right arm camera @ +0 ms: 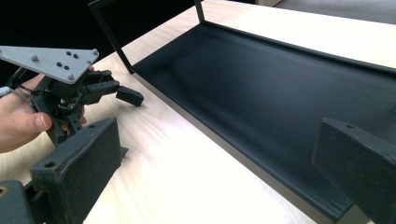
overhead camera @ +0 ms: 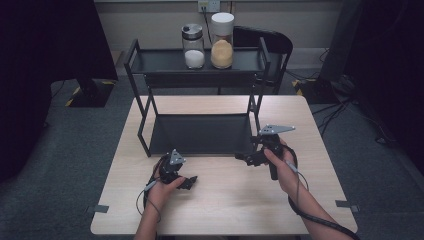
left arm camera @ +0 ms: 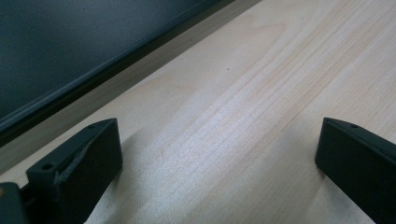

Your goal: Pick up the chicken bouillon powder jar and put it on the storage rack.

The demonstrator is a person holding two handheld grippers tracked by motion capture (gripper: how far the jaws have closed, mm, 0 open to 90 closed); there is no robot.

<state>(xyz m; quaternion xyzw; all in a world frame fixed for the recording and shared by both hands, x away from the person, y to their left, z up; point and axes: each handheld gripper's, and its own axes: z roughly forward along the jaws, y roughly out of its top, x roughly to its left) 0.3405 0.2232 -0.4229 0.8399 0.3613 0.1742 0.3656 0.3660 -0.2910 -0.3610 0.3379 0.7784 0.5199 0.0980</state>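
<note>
With both my left claw (overhead camera: 189,183) and right claw (overhead camera: 245,159) released over the tabletop (overhead camera: 225,200) beside the black rack (overhead camera: 200,132), I judge its two glass jars (overhead camera: 193,46) up top smooth, breakable, best gripped mid-body.

Both grippers are black with blocky, matte jaws, each jaw bearing a small screw hole. The left gripper (overhead camera: 187,182) and right gripper (overhead camera: 245,158) each carry a grey triangular plate dotted with dark screws, and trail black cables. Forearms are bare.
</note>
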